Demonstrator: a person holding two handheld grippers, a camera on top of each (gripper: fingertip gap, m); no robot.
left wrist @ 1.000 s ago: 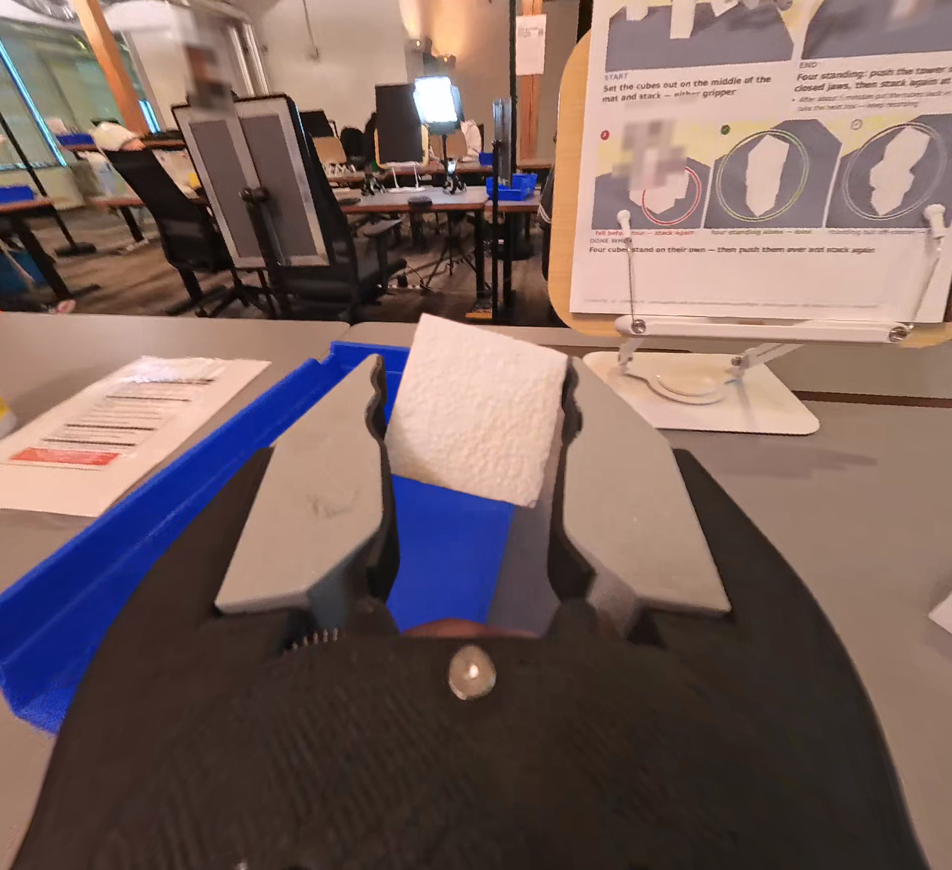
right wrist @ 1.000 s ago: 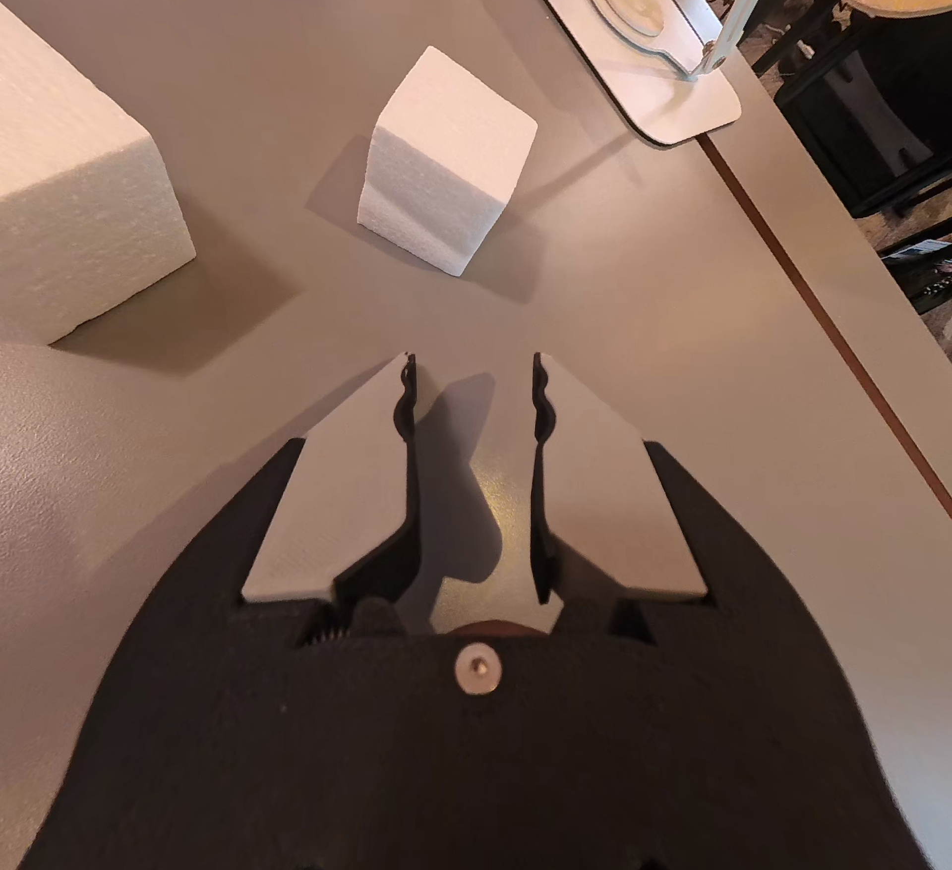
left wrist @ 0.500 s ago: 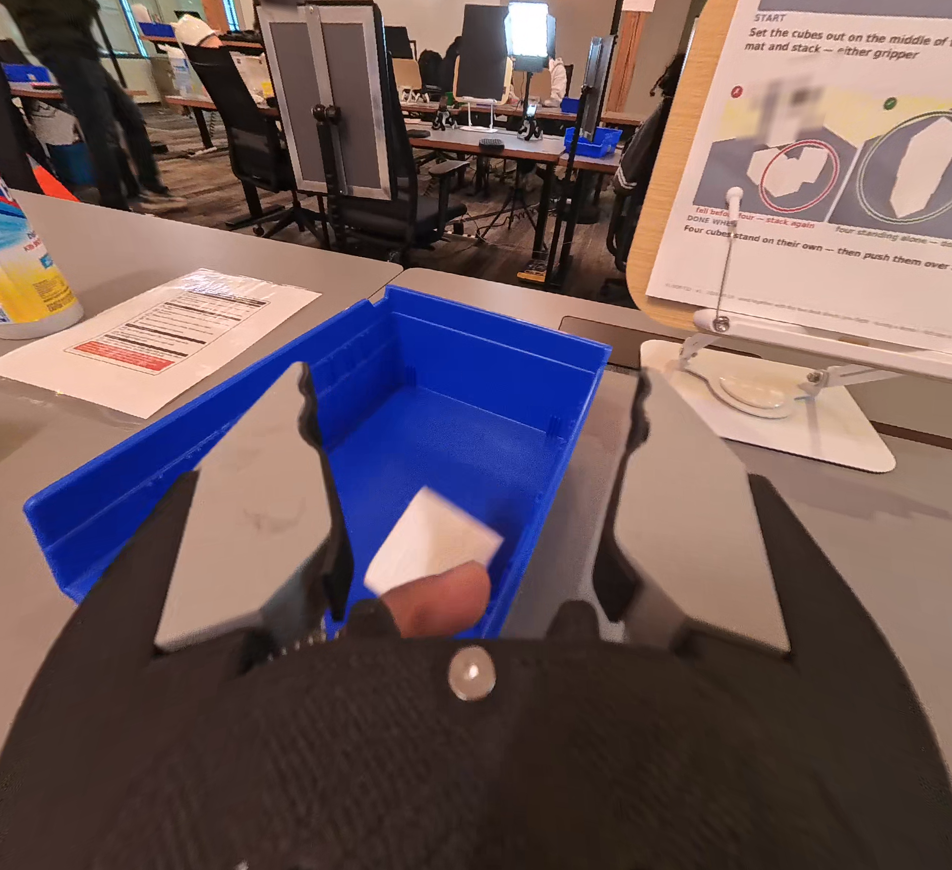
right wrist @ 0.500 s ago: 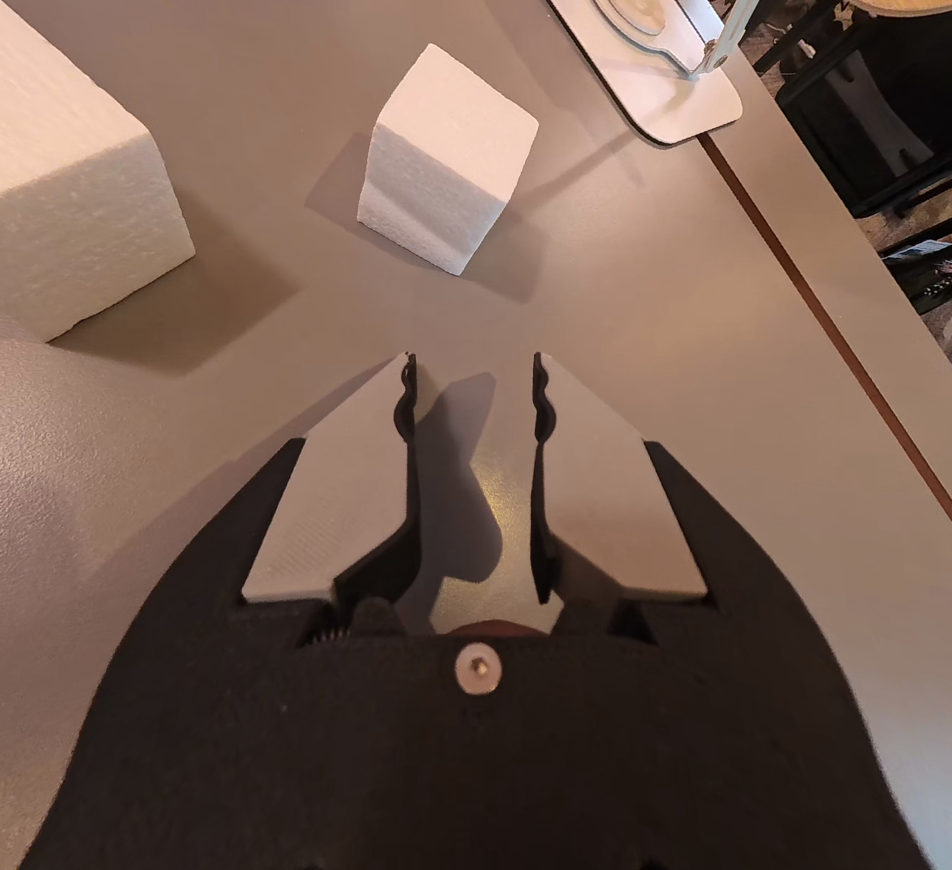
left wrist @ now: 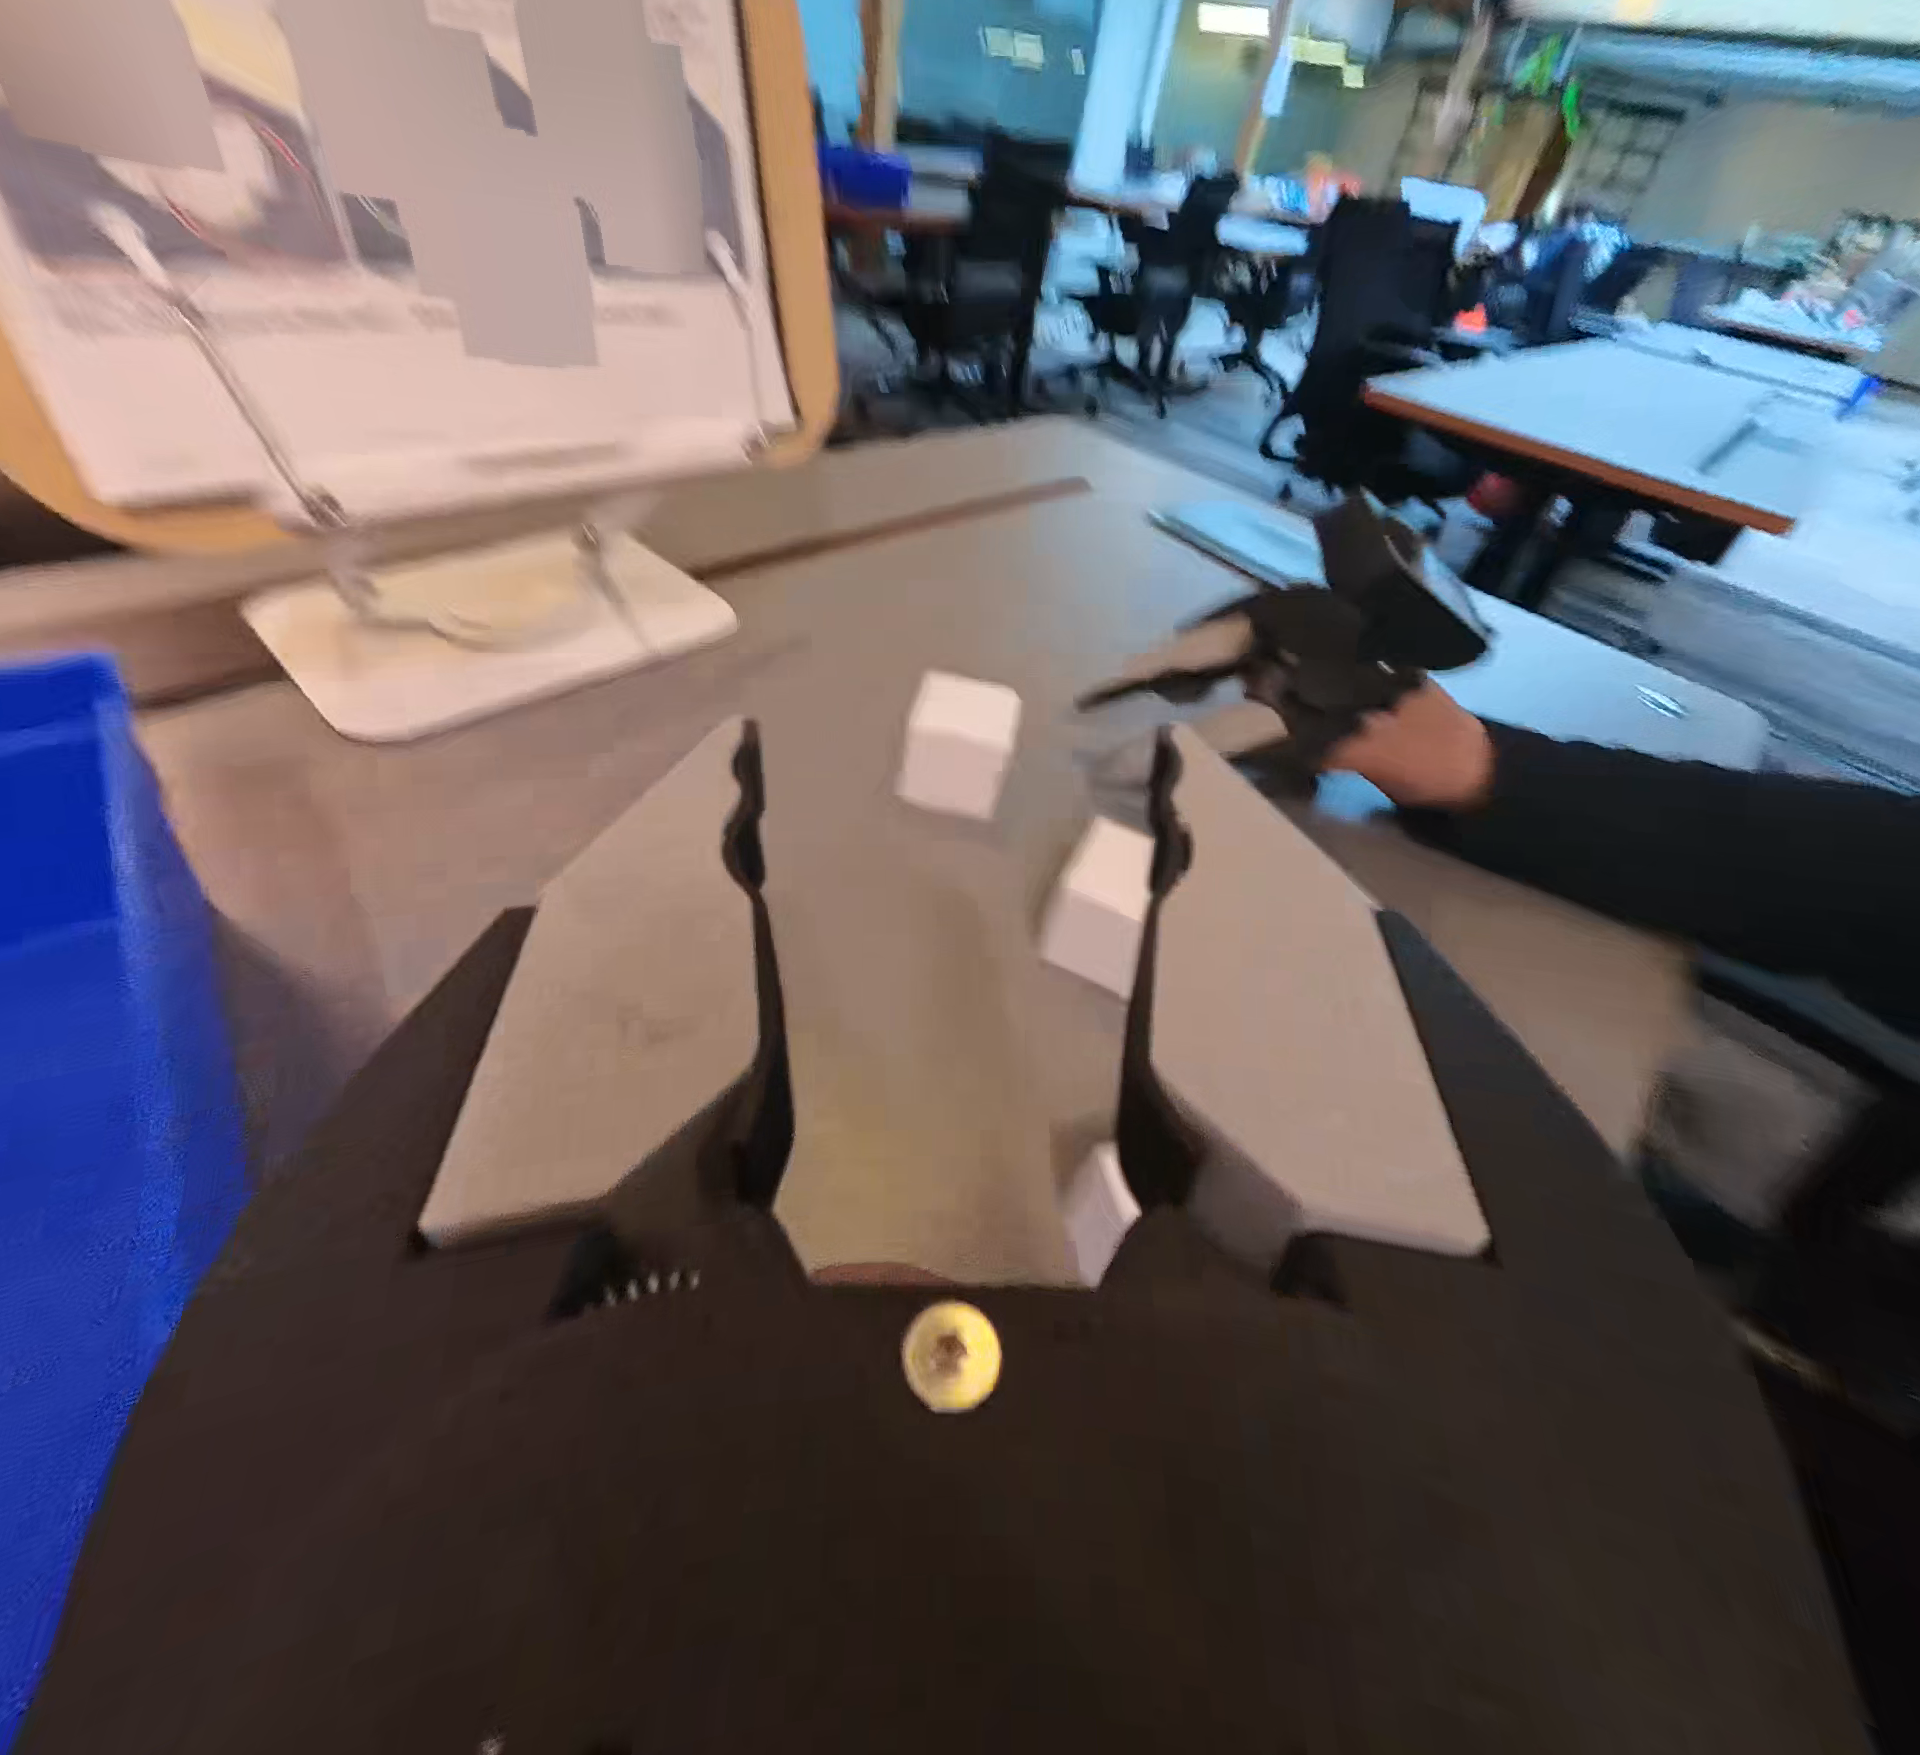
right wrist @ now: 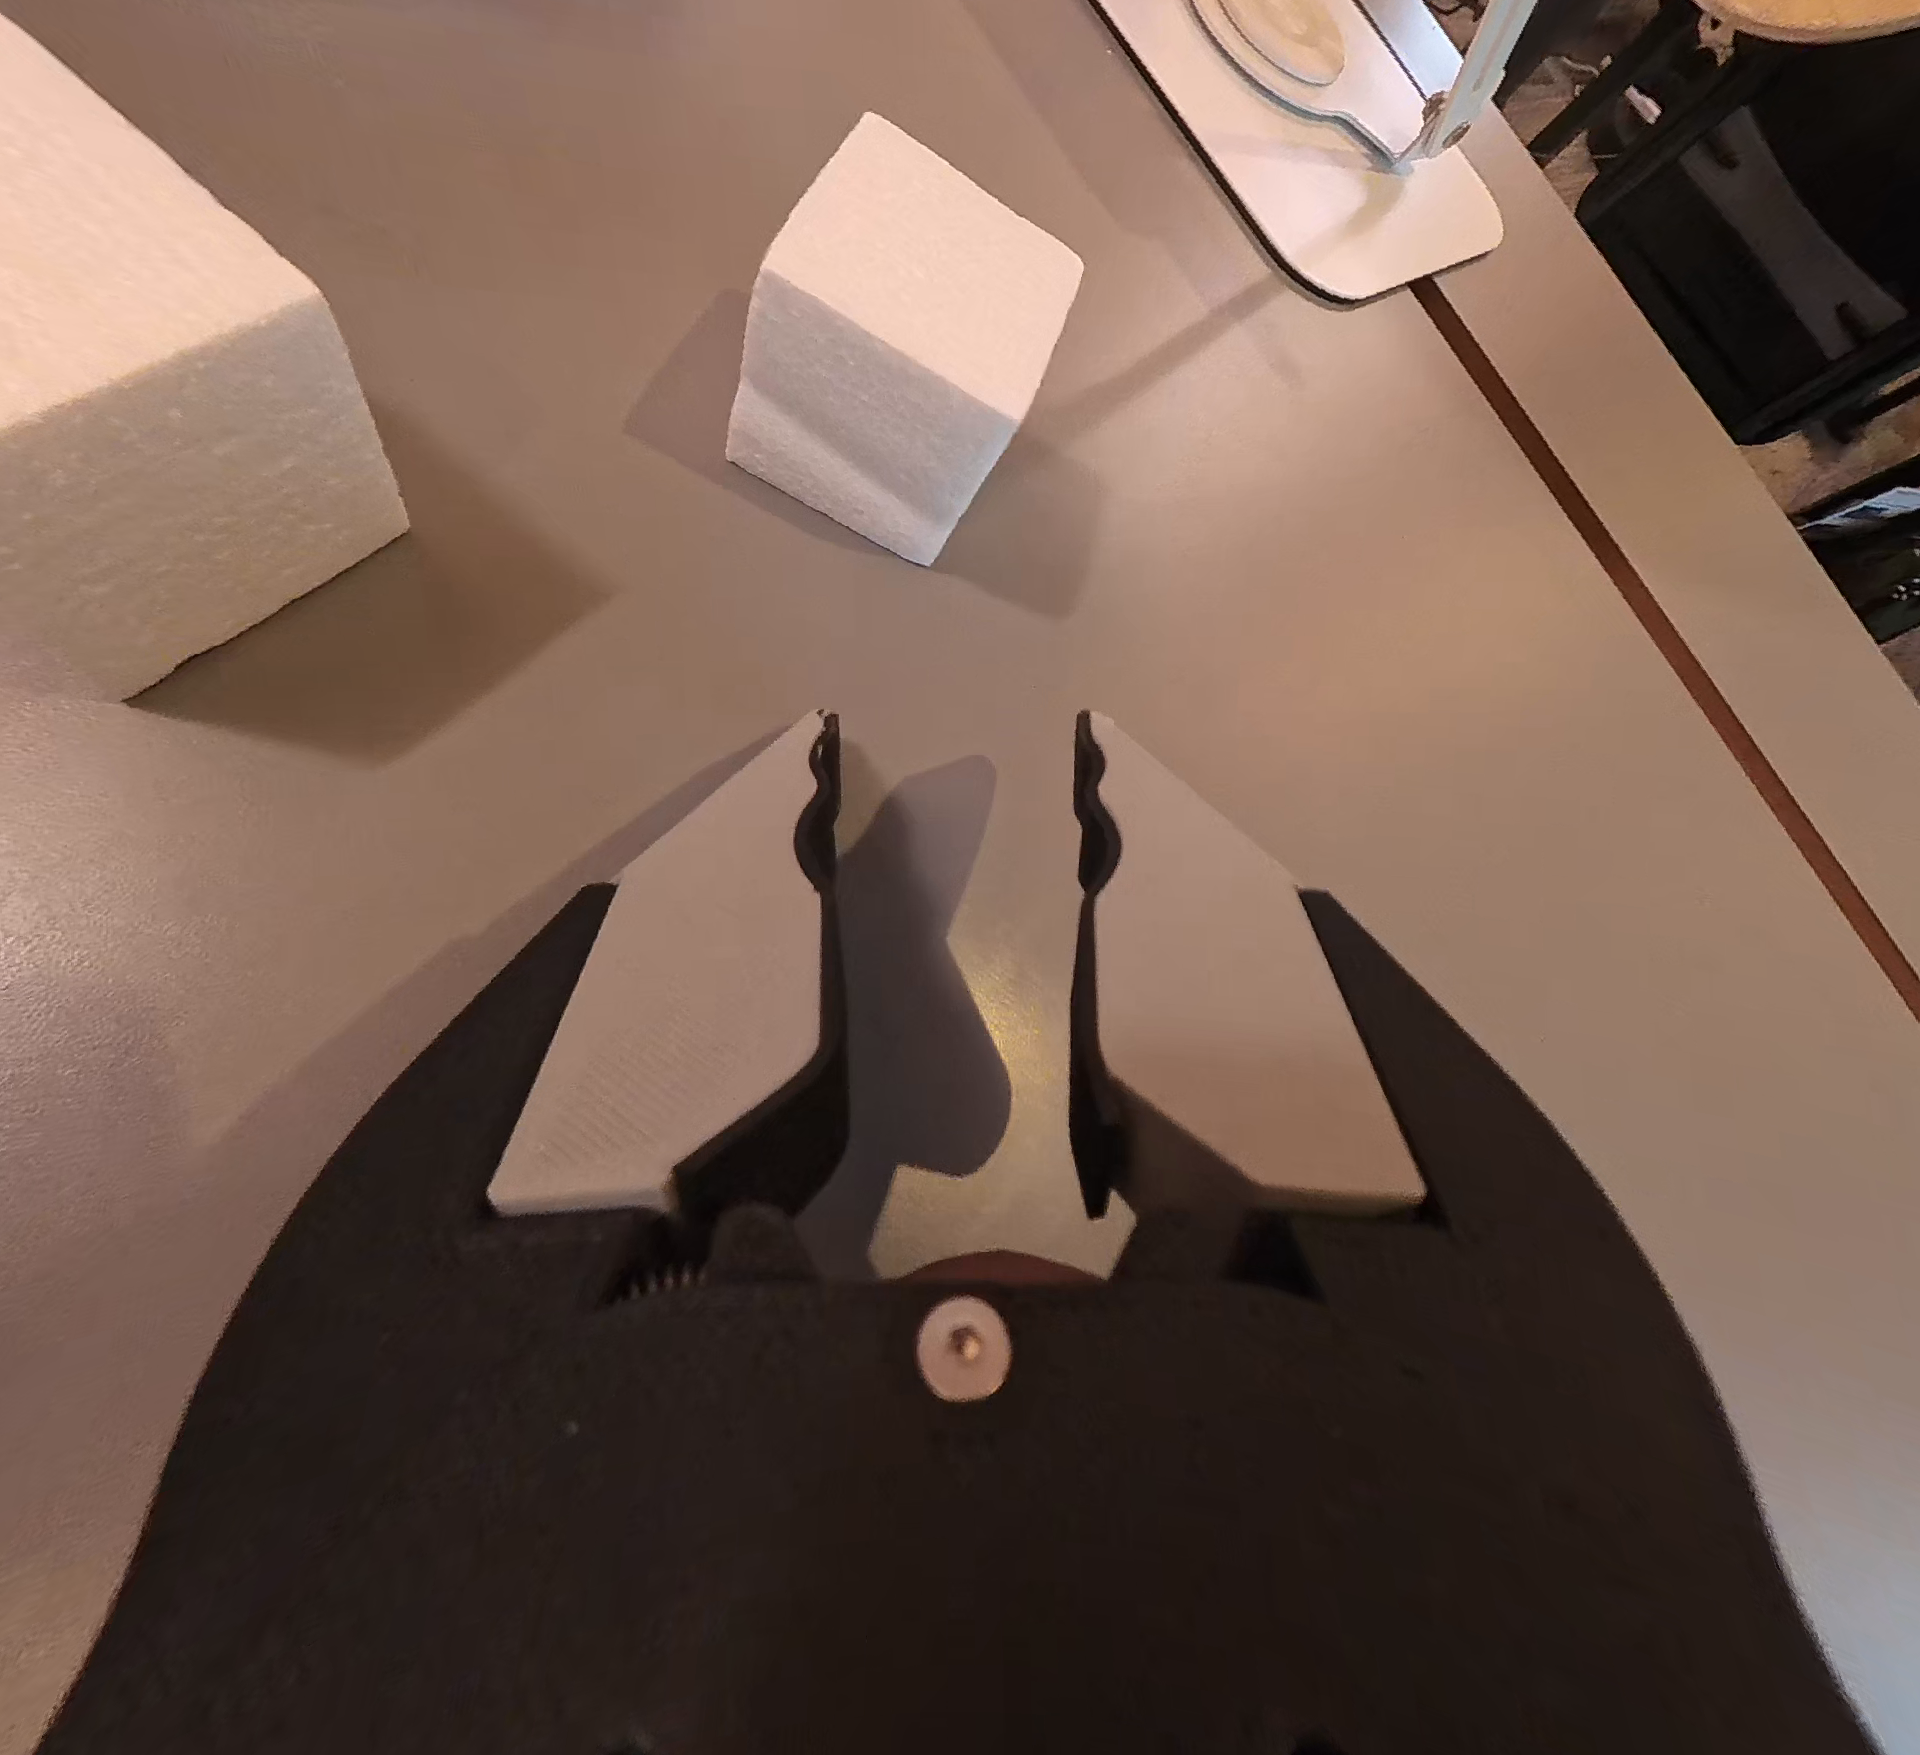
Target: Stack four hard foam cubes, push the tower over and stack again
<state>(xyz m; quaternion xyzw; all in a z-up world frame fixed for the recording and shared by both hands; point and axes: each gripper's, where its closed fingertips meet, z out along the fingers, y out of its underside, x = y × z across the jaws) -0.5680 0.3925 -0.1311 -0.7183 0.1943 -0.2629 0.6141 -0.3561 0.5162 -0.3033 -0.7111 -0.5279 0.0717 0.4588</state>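
Note:
In the left wrist view my left gripper [left wrist: 954,734] is open and holds nothing; the picture is blurred by motion. Beyond its fingertips a white foam cube [left wrist: 956,760] stands on the grey table [left wrist: 520,822]. A second cube [left wrist: 1101,905] lies nearer, partly behind the right finger [left wrist: 1278,1009], with no pad pressing on it. My right gripper [right wrist: 956,718] is open and empty above the table. In front of it stands one cube [right wrist: 904,344], and a nearer one [right wrist: 156,417] lies at the left. The right gripper also shows in the left wrist view [left wrist: 1143,677], held by a hand.
A blue bin [left wrist: 83,978] is at the left edge. An instruction sheet on a wooden board [left wrist: 416,251] stands on a white base [left wrist: 488,635] at the back; the base also shows in the right wrist view [right wrist: 1299,95]. A seam [right wrist: 1662,645] crosses the table at the right. Tip to tip, the grippers are about 30 centimetres apart.
My left gripper held a white cube over the blue bin, opened and left it in the bin, then swung right towards the table with its jaws narrower. The right gripper has not moved.

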